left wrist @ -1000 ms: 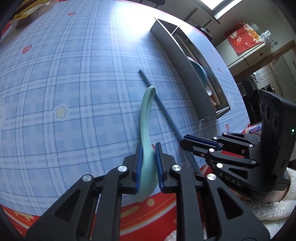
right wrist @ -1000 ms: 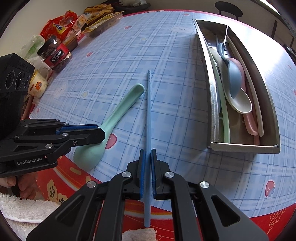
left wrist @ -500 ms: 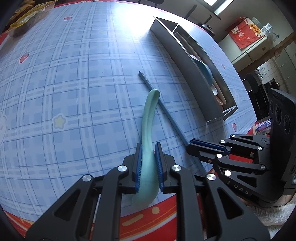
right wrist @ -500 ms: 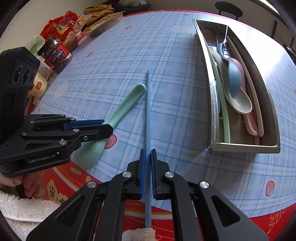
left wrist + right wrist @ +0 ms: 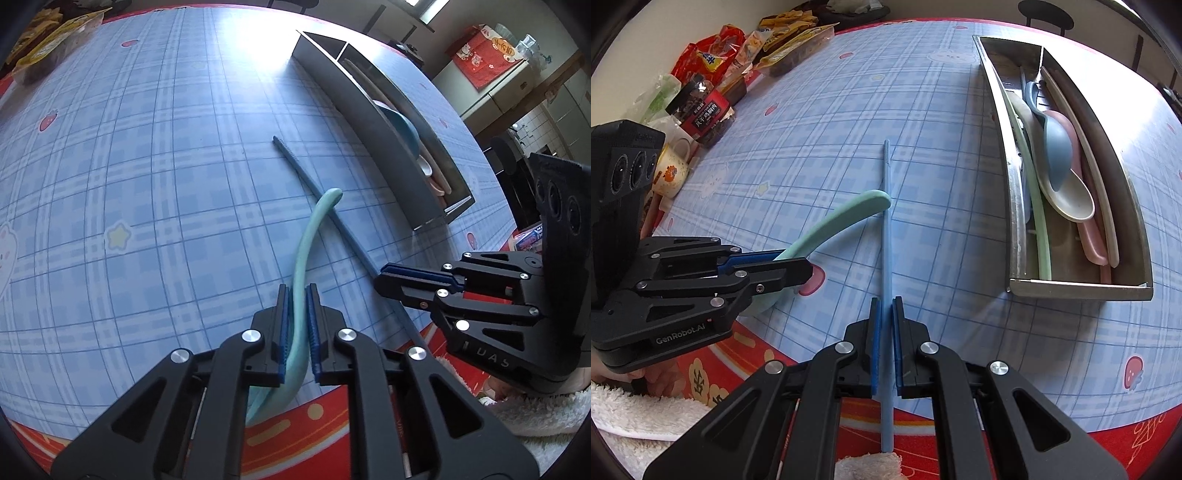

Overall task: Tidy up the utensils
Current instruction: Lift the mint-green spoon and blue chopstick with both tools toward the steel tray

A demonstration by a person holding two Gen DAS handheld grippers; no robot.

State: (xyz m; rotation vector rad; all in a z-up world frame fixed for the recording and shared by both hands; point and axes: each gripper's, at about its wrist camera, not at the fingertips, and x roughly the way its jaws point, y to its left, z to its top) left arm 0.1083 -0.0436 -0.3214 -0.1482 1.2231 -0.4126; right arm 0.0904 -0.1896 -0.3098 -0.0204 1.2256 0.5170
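Spoon [image 5: 306, 251] handle and chopstick [image 5: 886, 229] point away, crossing.

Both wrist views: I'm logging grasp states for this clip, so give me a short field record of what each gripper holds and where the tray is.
left gripper: shut on green spoon, handle tip lifted over the chopstick
right gripper: shut on blue chopstick
tray: metal, right of the chopstick, already holding spoons
surface: blue plaid tablecloth

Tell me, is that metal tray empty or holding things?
Holding things: the metal utensil tray contains a blue spoon, a beige spoon and several other utensils.
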